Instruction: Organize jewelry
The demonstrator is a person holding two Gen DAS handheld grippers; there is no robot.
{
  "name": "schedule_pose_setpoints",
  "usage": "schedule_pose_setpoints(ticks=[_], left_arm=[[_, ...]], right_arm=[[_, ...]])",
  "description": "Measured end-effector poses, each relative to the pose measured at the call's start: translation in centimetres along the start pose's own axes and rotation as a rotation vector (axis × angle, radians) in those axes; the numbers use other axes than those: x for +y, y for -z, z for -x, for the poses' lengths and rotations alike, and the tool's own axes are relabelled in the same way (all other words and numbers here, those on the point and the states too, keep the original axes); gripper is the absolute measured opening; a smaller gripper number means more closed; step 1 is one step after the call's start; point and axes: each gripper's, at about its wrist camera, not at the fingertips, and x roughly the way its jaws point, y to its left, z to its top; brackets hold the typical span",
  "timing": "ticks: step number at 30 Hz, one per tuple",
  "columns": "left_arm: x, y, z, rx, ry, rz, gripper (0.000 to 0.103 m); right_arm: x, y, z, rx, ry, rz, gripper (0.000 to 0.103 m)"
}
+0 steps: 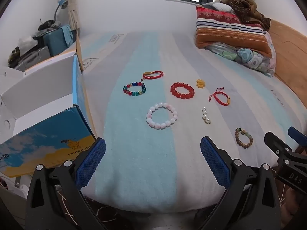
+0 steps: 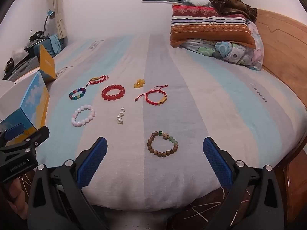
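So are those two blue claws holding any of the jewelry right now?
No, nothing is held. The left gripper and right gripper both stand wide open above the bed, and every bracelet lies loose on it.

We read "PROTECTCAME", cut off, on the blue-and-yellow box [image 1: 57, 145]. "DAS" stands on the right gripper [image 1: 295, 179] body. Bedsheet [image 2: 258, 93] print reads roughly "Forever", blurred.

A striped pillow [image 2: 209, 26] tops floral bedding [image 2: 236, 54] by the wooden headboard [image 2: 284, 57]; a blue lamp [image 1: 62, 3] stands left.
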Motion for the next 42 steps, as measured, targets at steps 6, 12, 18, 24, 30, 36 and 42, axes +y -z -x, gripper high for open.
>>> schedule_pose_setpoints(ticks=[6, 12, 18, 24, 30, 36, 42], left_arm=[[-1.0, -0.4, -0.1, 0.007, 0.004, -0.012, 0.097], [-1.3, -0.5, 0.5, 0.011, 0.007, -0.008, 0.097], [-0.4, 0.0, 0.2, 0.021, 0.022, -0.002, 0.097], [-0.4, 0.0, 0.4, 0.022, 0.024, -0.009, 0.097], [-0.5, -0.1, 0.6, 0.017, 0.028, -0.015, 0.097], [-0.4, -0.2, 0.7, 0.017, 0.031, -0.013, 0.097], [-0.7, -0.1, 0.8, 0.018, 0.027, -0.011, 0.097]], right_arm=[[0.1, -0.1, -0.1, 0.008, -0.014, -0.013, 0.096], [0.1, -0.3, 0.3, -0.01, -0.007, -0.008, 0.096], [0.1, -0.5, 0.5, -0.013, -0.005, -0.003, 0.096], [0.1, -0.6, 0.4, -0.009, -0.01, -0.002, 0.096], [0.3, -0.6, 0.4, -0.014, -0.008, 0.003, 0.096], [0.4, -0.6, 0.4, -0.014, -0.009, 0.003, 0.096], [0.4, -0.5, 0.5, -0.009, -0.013, 0.001, 0.096]])
